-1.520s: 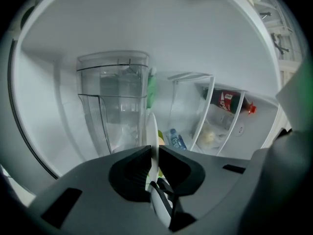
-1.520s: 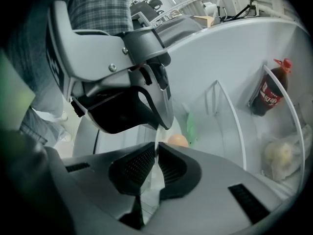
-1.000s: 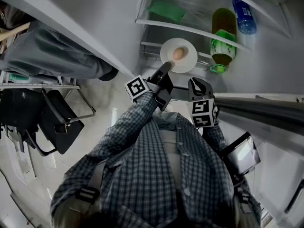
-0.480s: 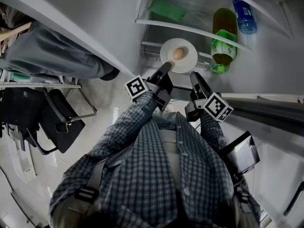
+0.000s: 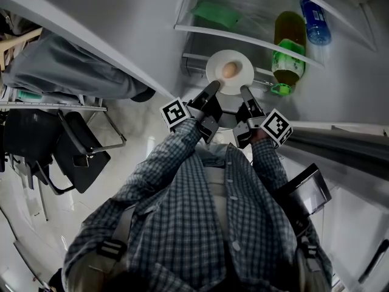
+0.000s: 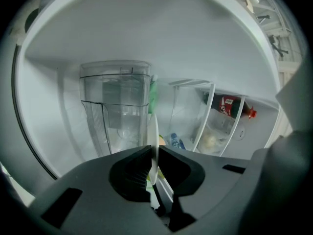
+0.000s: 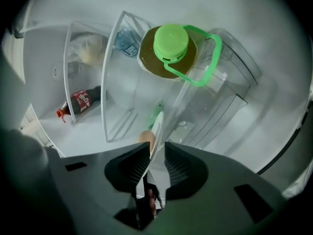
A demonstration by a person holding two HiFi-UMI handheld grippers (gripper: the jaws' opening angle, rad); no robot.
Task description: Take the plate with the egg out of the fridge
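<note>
An open fridge (image 5: 340, 72) is filling the top of the head view, its white shelves (image 5: 231, 35) carrying a green-capped bottle (image 5: 287, 56) and a blue one (image 5: 316, 23). At the left, a black chair (image 5: 67, 157) is standing on a pale glossy floor (image 5: 140, 132), suggesting a kitchen or break room.

Matt black plastic, ribbed at the pads, forms the jaws of the left gripper (image 6: 153, 153) and right gripper (image 7: 155, 153), against the smooth, glossy white plate (image 5: 229, 72) and the dull tan shell of the egg (image 5: 228, 70). The fridge wall (image 6: 146, 43) is smooth white plastic with a soft sheen, the drawer (image 6: 117, 106) clear glossy plastic, and the bottle (image 7: 170, 43) has a bright green plastic cap and handle. The person's sleeve (image 5: 176, 157) is soft checked cloth; the pale floor (image 5: 137, 132) shines.
</note>
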